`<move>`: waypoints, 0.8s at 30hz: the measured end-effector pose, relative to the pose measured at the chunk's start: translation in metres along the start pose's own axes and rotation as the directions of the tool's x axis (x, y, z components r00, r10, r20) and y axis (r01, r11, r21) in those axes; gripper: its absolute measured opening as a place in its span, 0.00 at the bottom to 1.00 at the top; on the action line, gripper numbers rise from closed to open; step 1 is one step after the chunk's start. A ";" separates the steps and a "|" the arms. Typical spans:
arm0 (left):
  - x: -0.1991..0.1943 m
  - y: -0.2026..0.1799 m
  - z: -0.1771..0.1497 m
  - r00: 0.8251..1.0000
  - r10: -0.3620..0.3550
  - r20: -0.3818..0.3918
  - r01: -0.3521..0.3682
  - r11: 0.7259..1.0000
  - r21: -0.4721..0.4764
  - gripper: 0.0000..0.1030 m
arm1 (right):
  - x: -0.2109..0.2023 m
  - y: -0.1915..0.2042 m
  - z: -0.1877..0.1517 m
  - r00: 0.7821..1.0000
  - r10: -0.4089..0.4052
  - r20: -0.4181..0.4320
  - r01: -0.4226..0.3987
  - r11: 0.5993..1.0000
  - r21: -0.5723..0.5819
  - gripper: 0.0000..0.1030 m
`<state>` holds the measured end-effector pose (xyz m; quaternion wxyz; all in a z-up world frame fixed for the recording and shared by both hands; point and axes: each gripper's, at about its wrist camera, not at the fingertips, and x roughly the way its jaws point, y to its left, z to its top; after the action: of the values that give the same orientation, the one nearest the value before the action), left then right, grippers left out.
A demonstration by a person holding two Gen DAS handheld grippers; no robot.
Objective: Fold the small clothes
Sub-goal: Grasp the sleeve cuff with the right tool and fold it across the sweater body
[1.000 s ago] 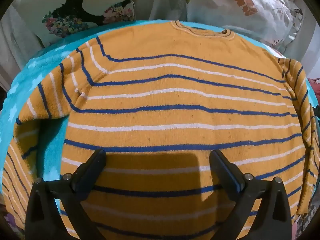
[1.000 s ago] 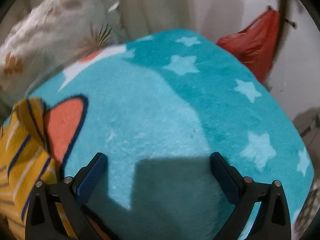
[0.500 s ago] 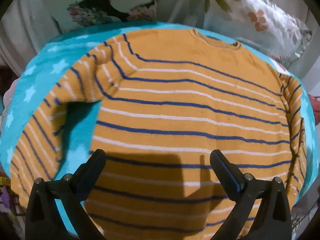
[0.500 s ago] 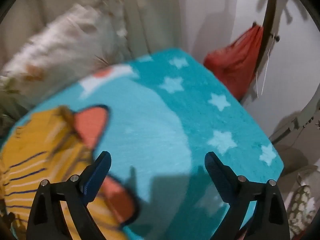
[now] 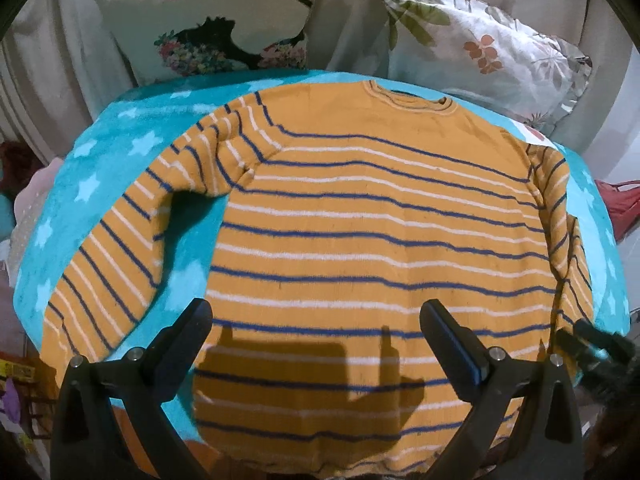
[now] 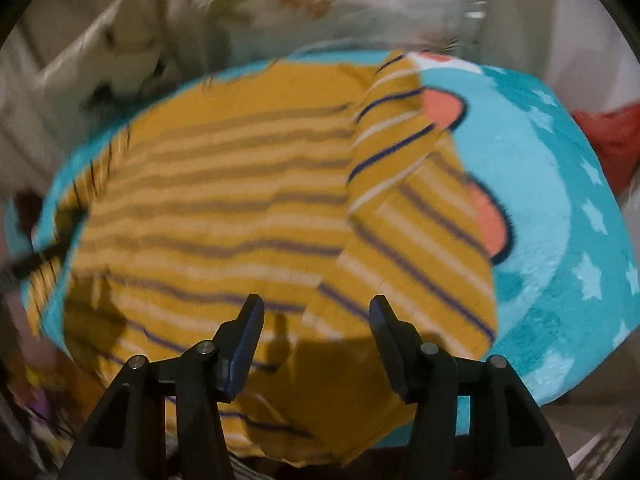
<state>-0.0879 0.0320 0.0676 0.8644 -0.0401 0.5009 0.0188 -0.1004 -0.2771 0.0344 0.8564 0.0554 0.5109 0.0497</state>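
Where unfolded: one sweater, two pillows.

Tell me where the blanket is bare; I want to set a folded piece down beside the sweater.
Bare blanket lies on the right, past the sweater's folded sleeve. A narrow strip lies left of the other sleeve. The middle is covered.

From my feeds I count one sweater, one blanket, two pillows, one and another, one red bag, and two claws, left and right.
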 end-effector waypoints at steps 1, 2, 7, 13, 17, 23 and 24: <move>-0.001 0.001 -0.003 1.000 -0.006 -0.004 0.006 1.000 -0.007 1.00 | 0.001 0.000 -0.003 1.000 -0.018 -0.011 0.018 1.000 -0.015 0.58; -0.002 0.003 -0.007 1.000 -0.008 -0.008 0.008 1.000 -0.011 1.00 | 0.005 0.000 -0.010 0.998 -0.053 -0.019 0.052 0.998 -0.033 0.58; 0.001 -0.002 -0.001 0.999 -0.007 -0.032 0.006 0.999 -0.033 1.00 | -0.003 -0.010 -0.017 0.997 -0.072 -0.028 0.073 0.997 0.020 0.12; -0.005 -0.006 0.001 1.000 -0.009 -0.020 0.008 0.998 -0.060 1.00 | -0.062 -0.080 -0.007 0.992 -0.099 0.079 0.077 0.966 0.246 0.11; -0.009 -0.010 0.001 1.000 -0.009 -0.011 0.009 0.999 -0.052 1.00 | -0.082 -0.147 -0.016 0.943 -0.332 0.028 0.294 0.870 0.395 0.11; -0.007 -0.015 0.002 1.000 -0.004 -0.026 0.003 0.999 -0.047 1.00 | -0.100 -0.207 -0.039 0.817 -0.561 -0.132 0.541 0.668 0.510 0.11; -0.006 -0.016 0.002 1.000 -0.007 -0.027 0.006 0.999 -0.047 1.00 | -0.105 -0.209 -0.041 0.802 -0.580 -0.141 0.558 0.644 0.524 0.12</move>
<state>-0.0881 0.0165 0.0748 0.8564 -0.0621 0.5119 0.0271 -0.1801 -0.4969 0.0755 0.7863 0.1326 0.4774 -0.3690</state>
